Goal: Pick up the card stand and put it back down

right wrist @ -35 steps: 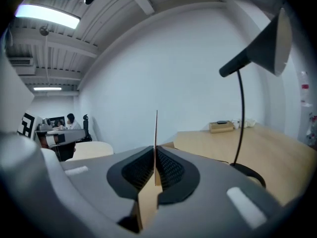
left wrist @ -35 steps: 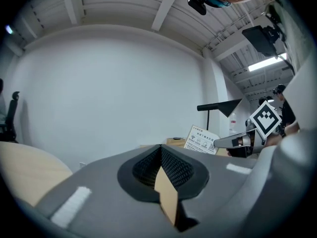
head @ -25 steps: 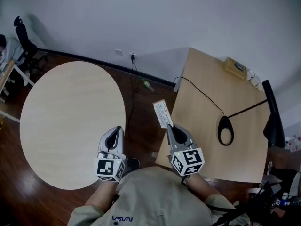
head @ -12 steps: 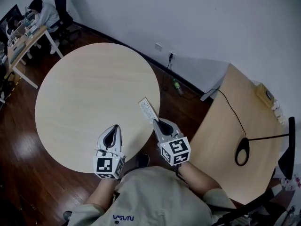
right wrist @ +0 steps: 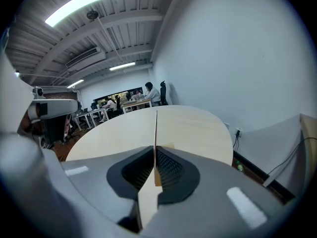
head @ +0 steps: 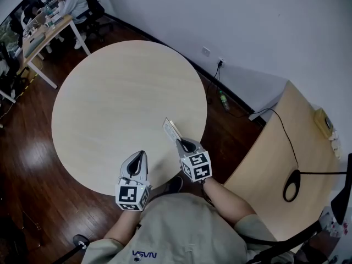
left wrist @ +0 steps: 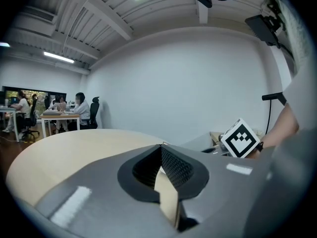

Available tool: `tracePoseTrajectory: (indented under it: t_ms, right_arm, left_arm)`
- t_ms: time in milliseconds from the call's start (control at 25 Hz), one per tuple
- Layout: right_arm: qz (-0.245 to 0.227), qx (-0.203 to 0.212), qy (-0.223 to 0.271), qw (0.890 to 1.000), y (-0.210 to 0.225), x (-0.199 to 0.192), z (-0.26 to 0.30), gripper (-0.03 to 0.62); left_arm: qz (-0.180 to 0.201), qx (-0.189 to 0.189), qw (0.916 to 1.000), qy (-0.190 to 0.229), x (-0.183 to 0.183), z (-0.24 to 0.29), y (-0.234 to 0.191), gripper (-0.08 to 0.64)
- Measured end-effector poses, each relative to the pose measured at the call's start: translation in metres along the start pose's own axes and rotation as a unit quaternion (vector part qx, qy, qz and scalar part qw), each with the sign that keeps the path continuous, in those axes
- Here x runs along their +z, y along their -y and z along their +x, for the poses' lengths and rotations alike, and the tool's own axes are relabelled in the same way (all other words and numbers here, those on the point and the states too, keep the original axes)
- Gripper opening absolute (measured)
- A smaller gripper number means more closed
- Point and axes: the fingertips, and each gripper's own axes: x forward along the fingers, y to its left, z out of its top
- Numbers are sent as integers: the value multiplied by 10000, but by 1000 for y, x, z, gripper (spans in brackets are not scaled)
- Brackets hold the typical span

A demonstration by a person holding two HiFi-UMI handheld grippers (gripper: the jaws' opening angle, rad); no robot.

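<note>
The right claw (head: 182,143) is closed on the card stand (head: 172,130). The person holds it over the near right part of the round table (head: 110,109), not far from the edge. From the head view I cannot tell if the stand touches the table top or hangs a little above it. The stand is a thin, pale, flat piece, and it points away from the person toward the middle of the table.

In the right gripper view the card stand (right wrist: 156,133) shows edge-on, as a narrow upright line. It rises from between the two jaws of the right claw (right wrist: 155,155), which press on it from both sides. Behind it the light wood of the round table (right wrist: 188,128) is spread out.

The left claw (head: 137,158) is over the near edge of the same table, just beside the right one and to its left. In the left gripper view the jaws of the left claw (left wrist: 161,150) are together and hold nothing. The marker cube (left wrist: 240,139) of the right gripper is seen at the right side there.

A second wooden table (head: 275,164) stands to the right, apart from the round one, on the dark wooden floor (head: 27,164). A black cable (head: 286,142) lies on it.
</note>
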Motion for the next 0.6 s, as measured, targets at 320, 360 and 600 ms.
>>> tracePoseTrajectory:
  t_ms: [320, 360, 600]
  right_arm:
    - [-57, 55, -94, 9999, 0, -2, 13, 15]
    - [-50, 52, -96, 9999, 0, -1, 12, 15]
    - [0, 1, -123, 9999, 3, -1, 10, 15]
  left_arm:
    - [-3, -25, 10000, -82, -1, 5, 1, 3]
    - [15, -36, 9999, -102, -1, 6, 2, 3]
    - [228, -185, 9993, -214, -4, 15, 6, 2]
